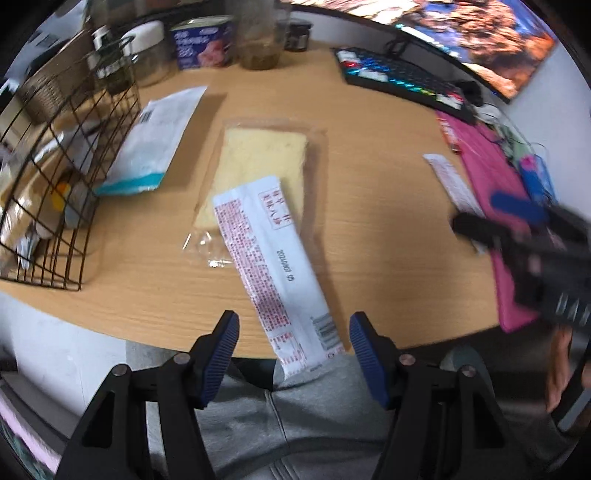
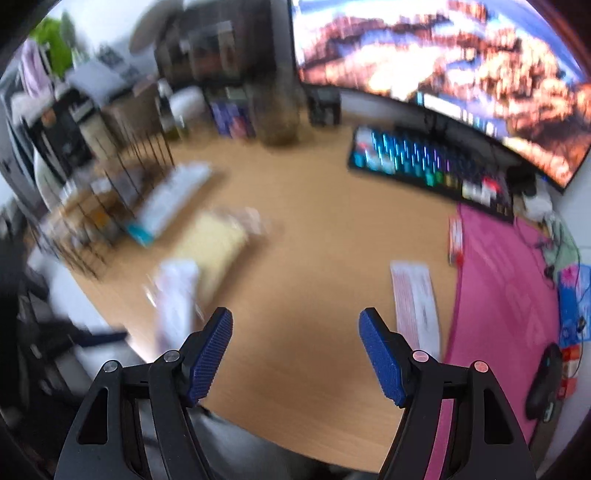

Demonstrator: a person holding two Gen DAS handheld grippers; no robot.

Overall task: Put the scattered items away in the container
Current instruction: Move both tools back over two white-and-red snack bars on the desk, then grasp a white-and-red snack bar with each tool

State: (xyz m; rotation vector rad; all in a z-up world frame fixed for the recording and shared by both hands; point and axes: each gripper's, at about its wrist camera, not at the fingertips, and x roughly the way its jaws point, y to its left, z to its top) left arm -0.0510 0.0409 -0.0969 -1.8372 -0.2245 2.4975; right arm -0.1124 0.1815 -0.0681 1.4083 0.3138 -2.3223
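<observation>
A wire basket [image 1: 55, 166] [image 2: 103, 199] with several items inside stands at the left of the wooden desk. On the desk lie a white and teal packet [image 1: 155, 140], a bread slice in clear wrap [image 1: 258, 162] and a long white sachet with red print [image 1: 273, 266] resting across the bread and overhanging the front edge. My left gripper [image 1: 294, 319] is open, and the sachet's near end shows between its fingers, untouched. A second white sachet [image 2: 417, 299] lies beside the pink mat. My right gripper [image 2: 296, 314] is open over bare desk, just left of that sachet.
A lit keyboard [image 1: 402, 77] and a monitor [image 1: 480, 33] fill the back right. A pink mat [image 1: 495, 206] covers the right side, with a mouse [image 2: 546, 384] on it. Jars and a blue can [image 1: 201, 42] stand along the back. The person's grey trousers [image 1: 295, 406] show below the desk edge.
</observation>
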